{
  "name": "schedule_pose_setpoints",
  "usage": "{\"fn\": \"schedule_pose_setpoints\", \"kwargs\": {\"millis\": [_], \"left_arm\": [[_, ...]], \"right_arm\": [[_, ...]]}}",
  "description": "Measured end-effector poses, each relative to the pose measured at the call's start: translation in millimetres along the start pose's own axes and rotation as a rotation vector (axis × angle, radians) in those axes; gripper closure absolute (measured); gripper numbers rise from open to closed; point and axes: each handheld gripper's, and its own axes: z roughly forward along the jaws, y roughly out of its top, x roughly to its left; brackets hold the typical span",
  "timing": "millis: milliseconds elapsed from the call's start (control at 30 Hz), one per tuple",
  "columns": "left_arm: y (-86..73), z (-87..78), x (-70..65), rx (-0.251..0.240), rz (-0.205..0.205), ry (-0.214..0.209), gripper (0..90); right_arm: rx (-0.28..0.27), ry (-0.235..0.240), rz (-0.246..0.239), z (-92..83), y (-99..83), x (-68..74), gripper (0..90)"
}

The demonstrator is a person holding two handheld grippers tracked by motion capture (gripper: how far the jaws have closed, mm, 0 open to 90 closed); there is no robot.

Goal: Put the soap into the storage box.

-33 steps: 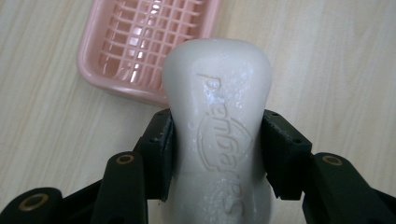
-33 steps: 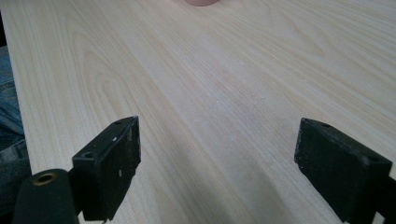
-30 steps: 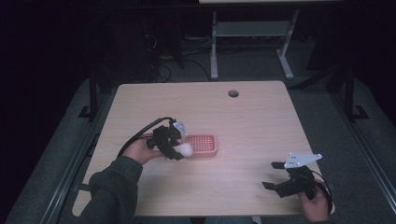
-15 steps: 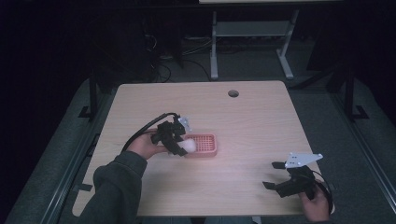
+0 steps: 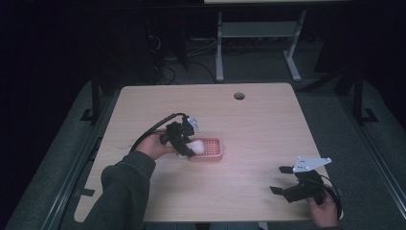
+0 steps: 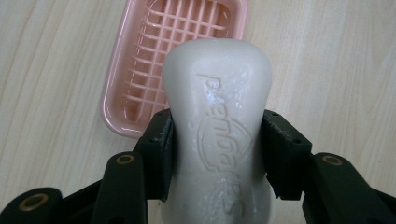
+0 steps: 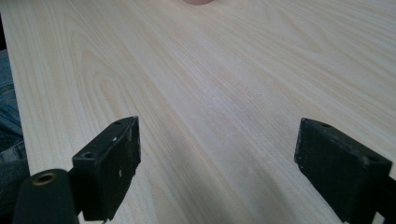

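Left gripper (image 5: 184, 146) clamped tight on a white soap bar (image 6: 217, 126), pads squeezing both long sides, raised lettering facing up. Held just over the near-left end of the pink soap dish (image 5: 209, 148), seen from the high view; in the left gripper view the far end of the bar overlaps the dish's grid (image 6: 173, 51) while the near end hangs out past the rim. Can't tell if the bar is touching the dish or floating a bit above it.

Dish sitting roughly mid-table, a little left of center, well away from every edge of the wooden table (image 5: 258, 124). Loads of bare wood all round it: wide open to the right, a big stretch on the far side up to the round cable hole (image 5: 239, 96), and a fair strip toward the near edge too.

Right gripper (image 5: 285, 179) parked way over at the near-right corner, close to the table's near and right edges, well apart from dish and soap. Jaws spread wide with nothing but plain tabletop between them in the right gripper view (image 7: 217, 172). Pointing left-ish across the table, with a sliver of pink dish (image 7: 198, 2) poking in at the very top of that view.
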Motion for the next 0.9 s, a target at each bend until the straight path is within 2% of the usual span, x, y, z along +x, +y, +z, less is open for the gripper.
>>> {"fn": "schedule_pose_setpoints", "kwargs": {"millis": [33, 67, 333, 367, 567, 600, 900], "left_arm": [[1.3, 0.3, 0.8, 0.005, 0.012, 0.004, 49.6], [2.6, 0.6, 0.5, 0.007, 0.004, 0.005, 49.6], [15.3, -1.1, 4.7, 0.006, 0.022, 0.011, 49.6], [16.6, -0.4, 4.3, 0.004, 0.011, 0.008, 49.6], [27.0, 1.9, 6.9, 0.011, 0.034, 0.009, 49.6], [28.2, 2.4, 6.8, 0.007, 0.023, 0.006, 49.6], [37.6, 8.0, 11.2, 0.019, 0.041, 0.014, 49.6]], "right_arm": [[0.000, 0.001, 0.001, -0.1, 0.1, 0.0, 14.2], [0.002, 0.002, 0.003, 0.0, 0.2, 0.2, 14.2], [0.002, 0.004, -0.004, 0.8, 0.4, 0.1, 14.1], [0.002, 0.004, 0.001, 0.5, 0.4, 0.4, 14.2], [-0.006, 0.007, -0.006, -0.2, 0.7, 0.9, 14.2], [-0.006, 0.007, -0.007, -0.2, 0.7, 0.9, 14.2], [-0.012, 0.004, -0.006, -1.8, -0.2, -0.2, 14.1]]}}
